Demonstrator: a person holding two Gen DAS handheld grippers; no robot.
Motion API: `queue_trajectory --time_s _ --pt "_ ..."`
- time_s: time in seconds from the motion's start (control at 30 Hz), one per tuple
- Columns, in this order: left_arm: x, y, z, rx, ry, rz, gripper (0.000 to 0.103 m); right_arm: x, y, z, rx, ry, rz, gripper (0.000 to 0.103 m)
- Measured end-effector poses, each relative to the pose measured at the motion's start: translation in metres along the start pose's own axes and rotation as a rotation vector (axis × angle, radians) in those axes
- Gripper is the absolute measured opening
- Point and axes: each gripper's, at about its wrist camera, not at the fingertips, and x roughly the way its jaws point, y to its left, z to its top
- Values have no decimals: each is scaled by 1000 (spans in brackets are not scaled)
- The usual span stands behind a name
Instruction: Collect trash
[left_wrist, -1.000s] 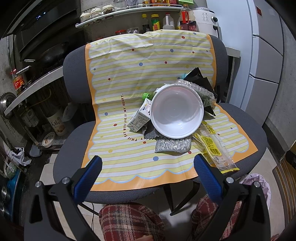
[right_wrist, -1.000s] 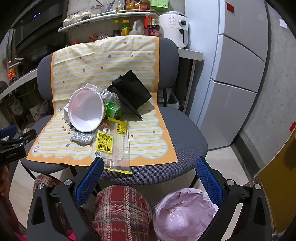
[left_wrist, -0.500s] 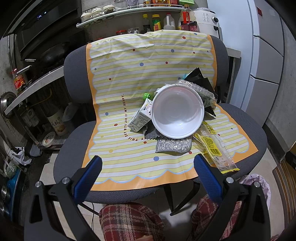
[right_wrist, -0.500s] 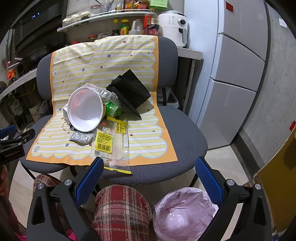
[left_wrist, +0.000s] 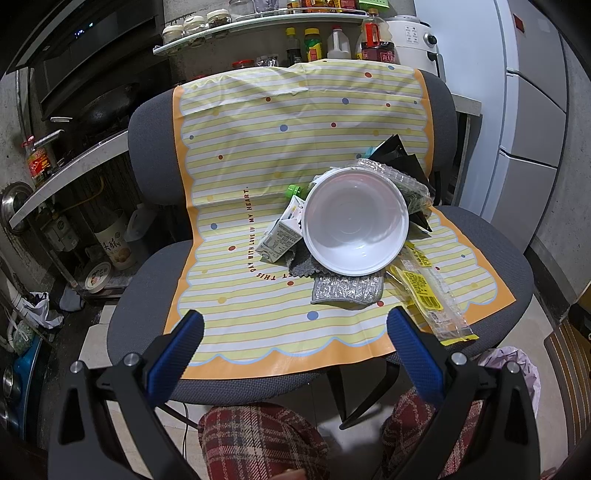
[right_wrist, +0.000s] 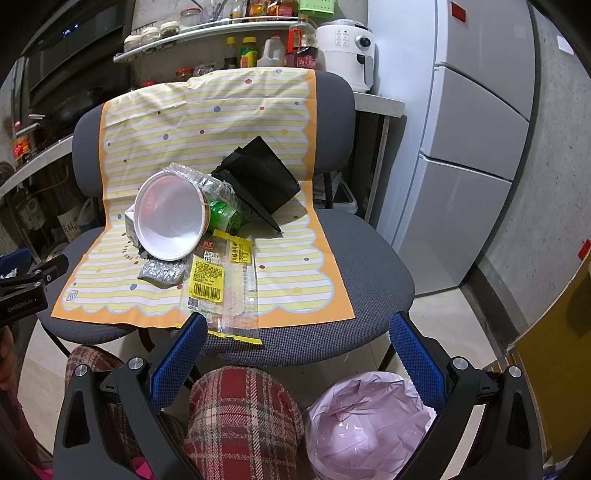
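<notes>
The left gripper (left_wrist: 293, 334) hangs over the front edge of the chair seat (left_wrist: 491, 240) with its blue fingers spread wide and nothing between them, aimed at the pile so that either finger can slide in from the near side. The right gripper (right_wrist: 293, 338) is likewise wide apart and empty, poised at the seat's front edge, with the clear wrapper with the yellow label (right_wrist: 218, 288) reaching almost to its left finger.

In the left view the trash sits at about 1 o'clock from the gripper. A white bowl (left_wrist: 356, 220) leans tilted on top, its mouth facing the camera, propped up by what lies beneath it. A small carton (left_wrist: 279, 239) pokes out at the bowl's 9 o'clock, a silvery scrubbing pad (left_wrist: 345, 290) lies at its 6 o'clock, and the wrapper trails off at 4 o'clock toward the seat edge.

From the right view, a green bottle (right_wrist: 223, 218) and crumpled clear plastic (right_wrist: 199, 179) sit behind the bowl, with a black bag (right_wrist: 262, 177) at 2 o'clock. All of it rests on a striped mat (left_wrist: 258, 147) draped over the chair, probably to keep the fabric clean.

A pink-lined bin (right_wrist: 369, 424) stands on the floor by the person's plaid knee (right_wrist: 240, 413), close under the right gripper, so it looks like the handy drop point.
</notes>
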Motion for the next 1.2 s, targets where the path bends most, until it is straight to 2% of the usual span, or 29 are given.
queue_trajectory --time_s 0.63,0.87,0.97,1.2 --pt "0 0 0 0 1 0 96 2 0 -3 1 7 -2 97" --pt "10 13 -1 -9 25 6 96 10 2 -5 0 14 2 97" --pt "18 16 -2 -23 46 2 96 19 6 -8 -15 14 25 97" --pt "41 15 -8 -27 56 -14 96 49 20 -7 -36 11 146 97"
